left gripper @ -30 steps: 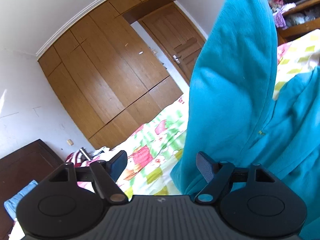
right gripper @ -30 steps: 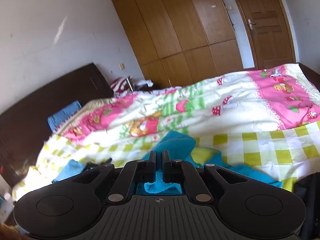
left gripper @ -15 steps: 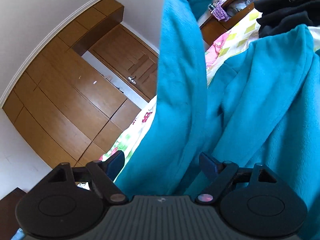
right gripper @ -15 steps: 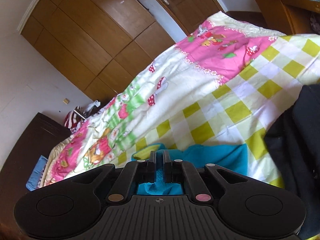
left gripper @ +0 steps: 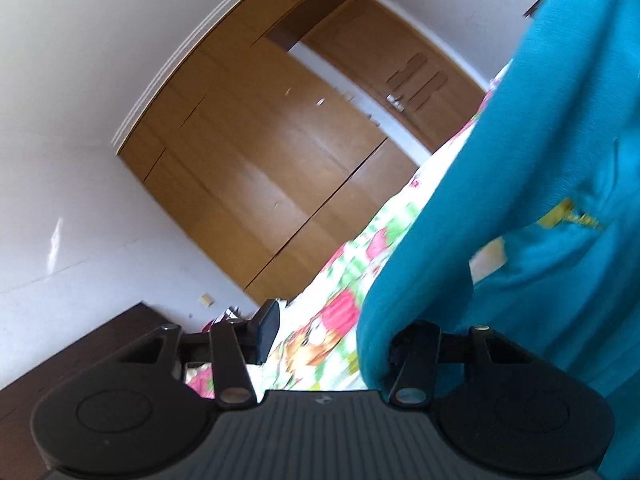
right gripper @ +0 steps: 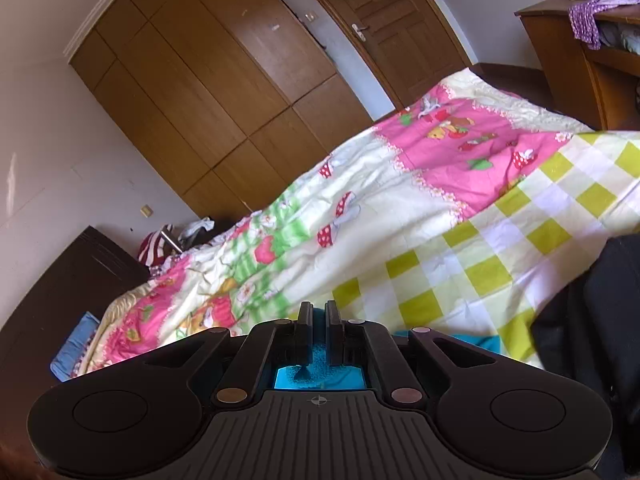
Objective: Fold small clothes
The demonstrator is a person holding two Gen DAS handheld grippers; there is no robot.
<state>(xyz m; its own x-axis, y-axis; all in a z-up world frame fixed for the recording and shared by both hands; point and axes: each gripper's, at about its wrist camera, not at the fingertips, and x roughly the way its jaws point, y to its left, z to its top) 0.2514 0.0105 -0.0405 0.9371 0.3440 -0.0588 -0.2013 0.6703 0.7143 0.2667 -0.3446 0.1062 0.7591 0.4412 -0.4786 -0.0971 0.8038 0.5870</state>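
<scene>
hanging: teal garment (left gripper: 540,208), pinched in closed right gripper (right gripper: 318,334), lifted to drape straight; left gripper (left gripper: 340,334) agape, holding nothing, cloth brushing its right finger.

A patterned quilt (right gripper: 420,208) covers the bed beside a wooden wardrobe (right gripper: 208,80), door (right gripper: 384,28) and cluttered shelf (right gripper: 580,48).

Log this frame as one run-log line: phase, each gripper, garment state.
phase: lifting | right gripper: shut on teal garment | left gripper: open, beside hanging fabric | garment: held up above quilt, unfolded
</scene>
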